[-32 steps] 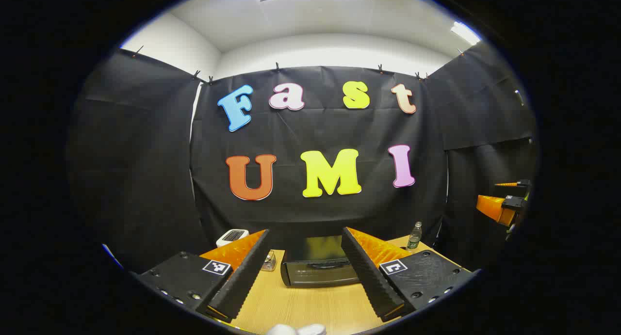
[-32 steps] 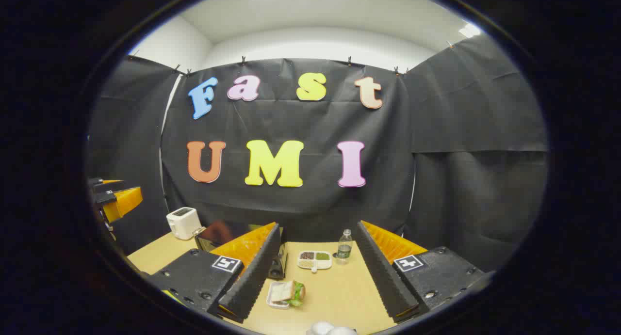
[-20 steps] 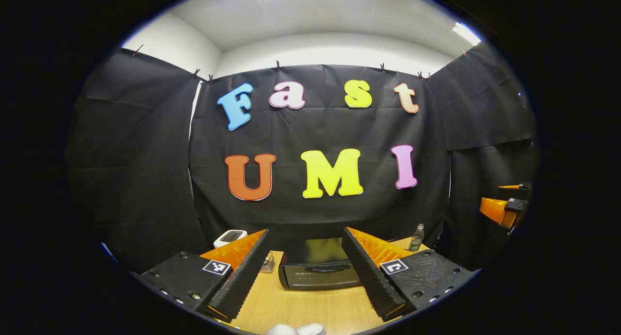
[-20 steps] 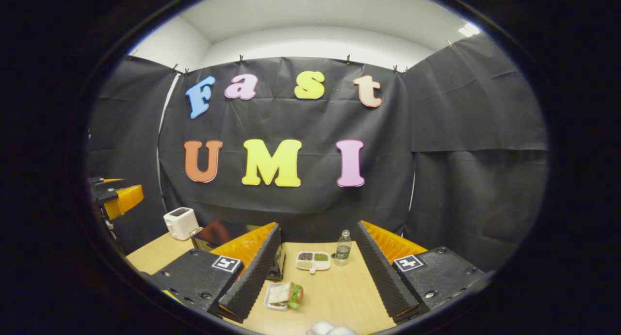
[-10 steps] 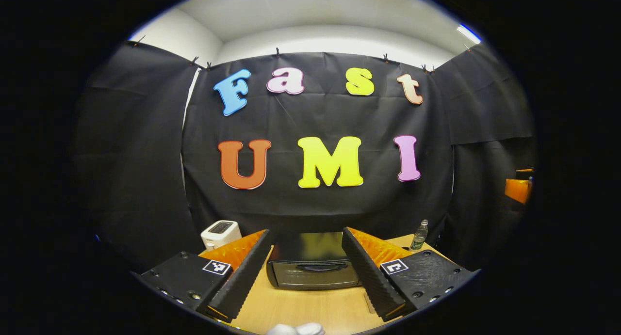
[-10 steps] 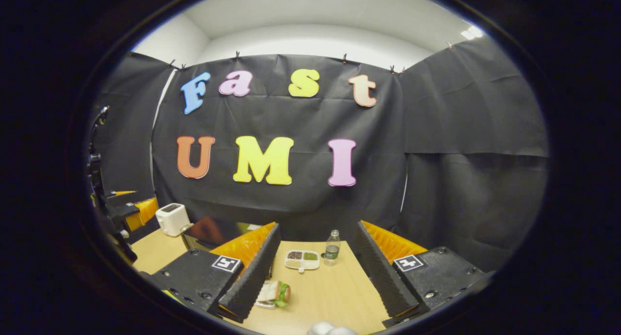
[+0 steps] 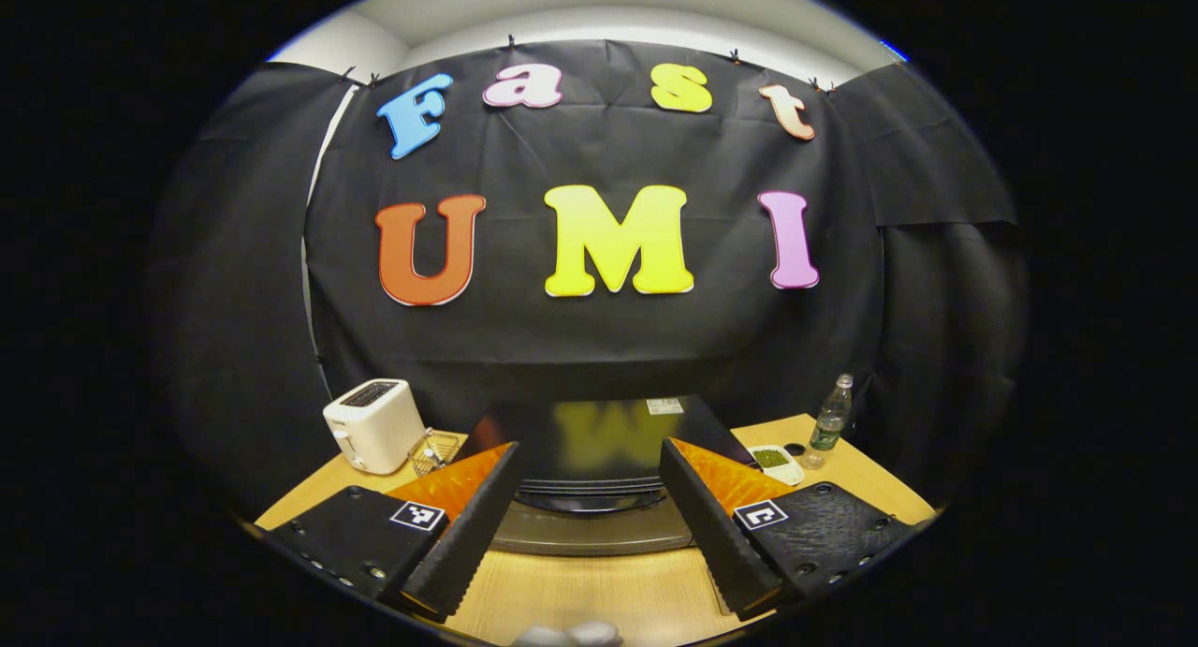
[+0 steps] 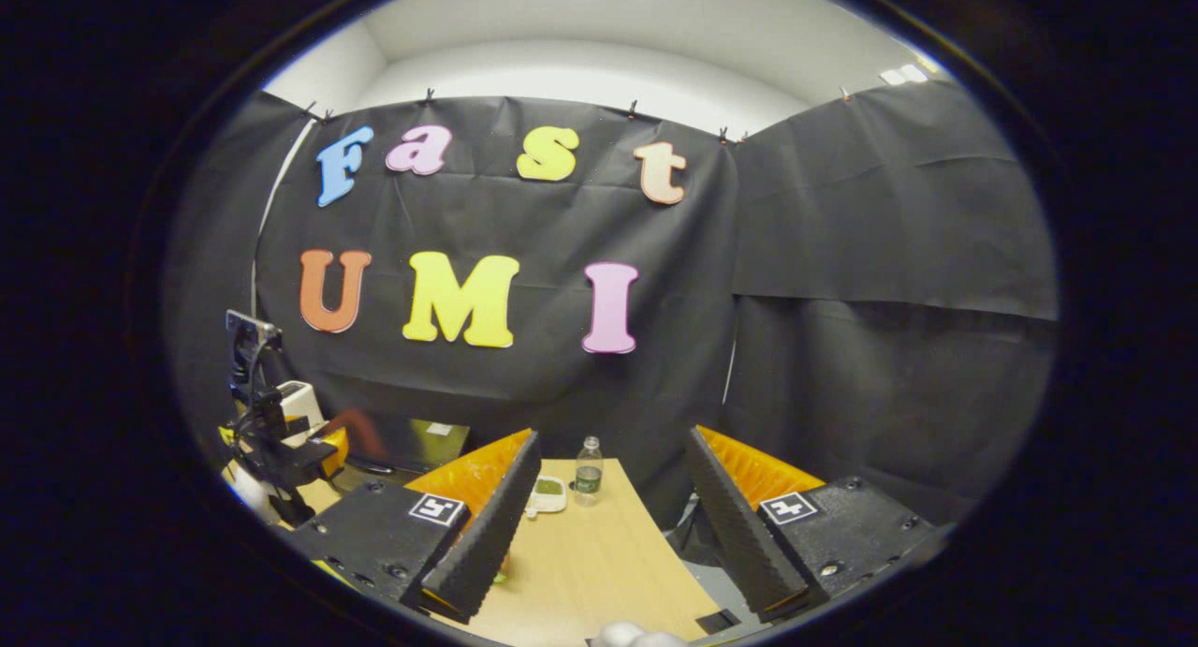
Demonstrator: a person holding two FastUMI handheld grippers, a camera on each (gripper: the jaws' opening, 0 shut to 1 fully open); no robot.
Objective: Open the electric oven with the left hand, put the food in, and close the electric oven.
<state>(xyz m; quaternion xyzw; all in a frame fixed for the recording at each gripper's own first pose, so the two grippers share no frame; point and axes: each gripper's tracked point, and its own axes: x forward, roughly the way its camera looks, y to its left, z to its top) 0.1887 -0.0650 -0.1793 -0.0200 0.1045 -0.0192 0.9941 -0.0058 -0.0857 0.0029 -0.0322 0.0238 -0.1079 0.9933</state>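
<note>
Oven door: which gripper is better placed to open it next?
Left. The left gripper, jaws open, directly faces the closed oven close up. The right gripper points at bare table beside the bottle.

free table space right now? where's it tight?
Bare wood lies in front of the oven, along the table's near edge, and in the right gripper view between the open fingers, short of the bottle and sectioned dish. It is crowded at the back left, around the toaster and small wire basket.
</note>
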